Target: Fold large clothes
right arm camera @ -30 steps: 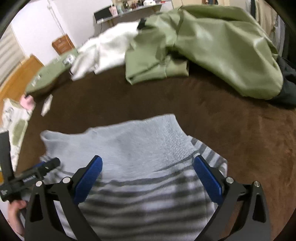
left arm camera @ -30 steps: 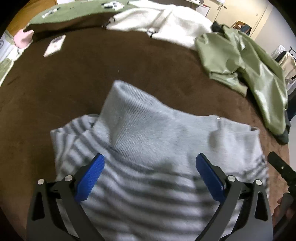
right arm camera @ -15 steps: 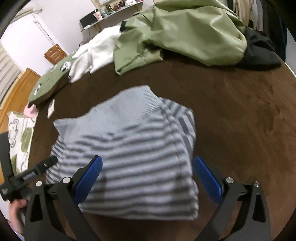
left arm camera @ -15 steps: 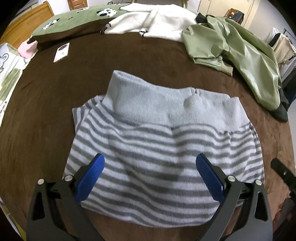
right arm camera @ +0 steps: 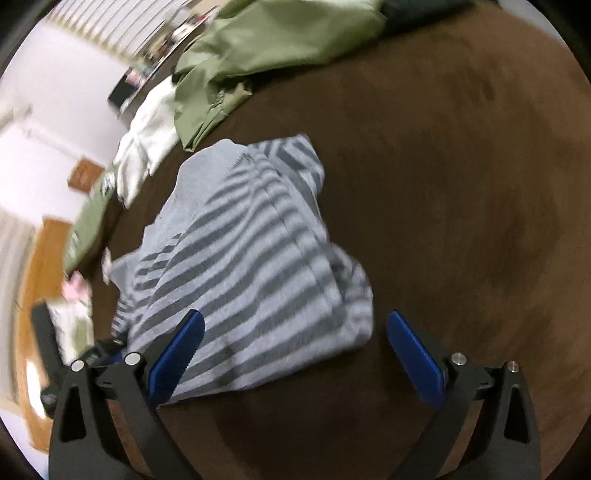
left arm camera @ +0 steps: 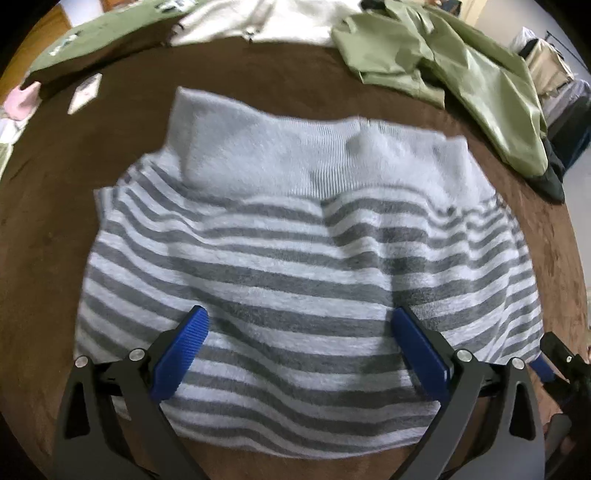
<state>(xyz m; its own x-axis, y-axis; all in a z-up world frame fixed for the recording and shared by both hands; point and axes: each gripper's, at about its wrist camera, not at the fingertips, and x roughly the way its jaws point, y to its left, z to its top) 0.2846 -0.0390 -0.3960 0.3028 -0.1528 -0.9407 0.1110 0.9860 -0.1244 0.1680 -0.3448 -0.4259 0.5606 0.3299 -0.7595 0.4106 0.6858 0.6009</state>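
Folded grey-and-white striped knit sweater lies flat on brown velvety bedspread. Left gripper and right gripper both spread wide, holding nothing.

Sweater on bedspread, jacket behind.

One striped sweater folded on the brown bedspread; one olive-green jacket bunched at the far right; one white garment beside it; one green pillow at the far left; one small white card lying flat; one pink item at the edge; two grippers, left and right, each with two blue pads.
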